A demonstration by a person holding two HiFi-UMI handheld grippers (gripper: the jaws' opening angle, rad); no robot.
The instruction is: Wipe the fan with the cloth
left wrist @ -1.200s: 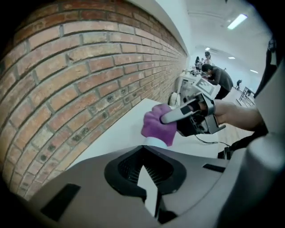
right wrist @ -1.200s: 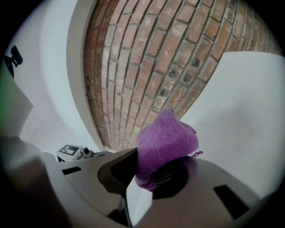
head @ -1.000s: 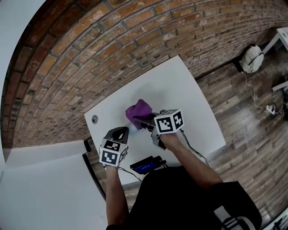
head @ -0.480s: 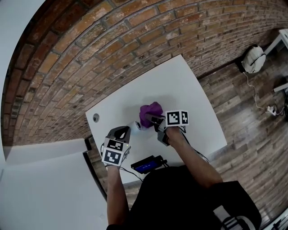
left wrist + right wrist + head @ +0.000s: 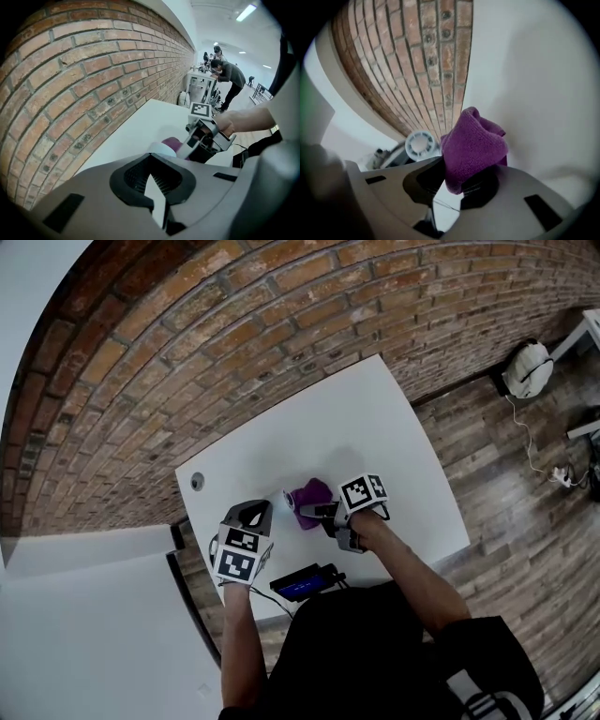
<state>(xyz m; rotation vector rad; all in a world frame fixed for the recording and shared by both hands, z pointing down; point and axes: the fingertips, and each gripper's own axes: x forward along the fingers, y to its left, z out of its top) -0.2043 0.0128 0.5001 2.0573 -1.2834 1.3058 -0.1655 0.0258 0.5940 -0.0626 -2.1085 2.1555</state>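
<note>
A small white fan (image 5: pixel 288 499) stands out from the tips of my left gripper (image 5: pixel 260 515), which is shut on its handle. Its round head (image 5: pixel 161 149) shows just beyond the jaws in the left gripper view. My right gripper (image 5: pixel 317 510) is shut on a bunched purple cloth (image 5: pixel 312 493), which sits just right of the fan, low over the white table (image 5: pixel 375 418). In the right gripper view the cloth (image 5: pixel 473 140) bulges out of the right gripper (image 5: pixel 454 185), with the fan's grille (image 5: pixel 419 144) to its left. I cannot tell whether cloth and fan touch.
A brick wall (image 5: pixel 234 324) runs along the table's far side. A black device with a blue face (image 5: pixel 305 582) lies at the near edge, and a round grey port (image 5: pixel 197 482) sits at the left corner. People (image 5: pixel 227 77) stand far off.
The right gripper has carried the cloth off the fan, to the right and then down toward the near edge, rolling as it went. The fan's head is now uncovered. The left gripper has stayed put.
</note>
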